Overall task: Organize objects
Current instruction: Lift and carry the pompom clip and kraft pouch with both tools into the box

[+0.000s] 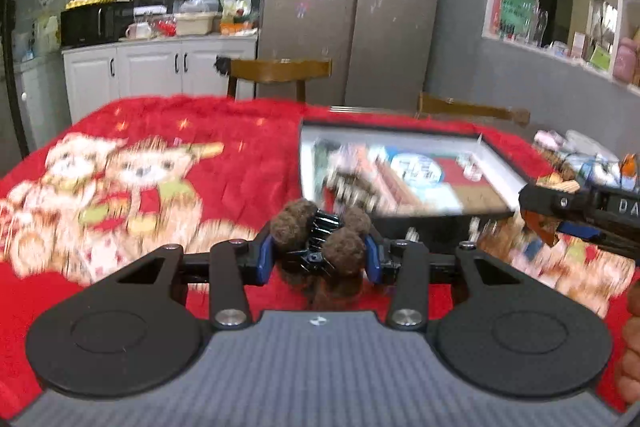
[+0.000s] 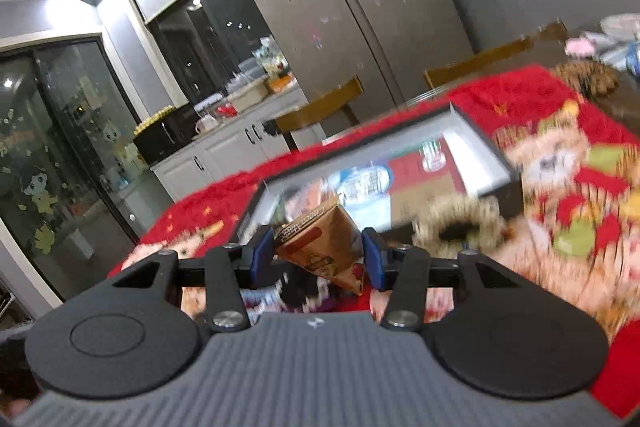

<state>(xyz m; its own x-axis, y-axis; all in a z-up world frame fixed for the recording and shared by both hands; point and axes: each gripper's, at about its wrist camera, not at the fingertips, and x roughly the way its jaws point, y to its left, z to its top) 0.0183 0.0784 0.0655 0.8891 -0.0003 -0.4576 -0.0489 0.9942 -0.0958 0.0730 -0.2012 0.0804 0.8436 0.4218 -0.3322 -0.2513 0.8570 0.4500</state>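
My left gripper (image 1: 319, 255) is shut on a black hair claw with brown fuzzy pompoms (image 1: 320, 231), held above the red bear-print blanket (image 1: 160, 155). My right gripper (image 2: 319, 257) is shut on a small brown snack packet (image 2: 320, 247), tilted between the blue pads. From the left wrist view the right gripper (image 1: 538, 215) reaches in from the right edge with that brown packet in it. Just ahead of both lies a shallow black-rimmed box (image 1: 496, 163) (image 2: 486, 151) with several colourful items inside. A leopard-print scrunchie (image 2: 460, 227) lies by the box's near edge.
More small items (image 1: 576, 155) are piled on the table at the far right, with a fuzzy brown thing (image 2: 588, 77) near them. Two wooden chairs (image 1: 280, 71) (image 1: 472, 109) stand behind the table. A person's hand (image 1: 632, 347) shows at the right edge.
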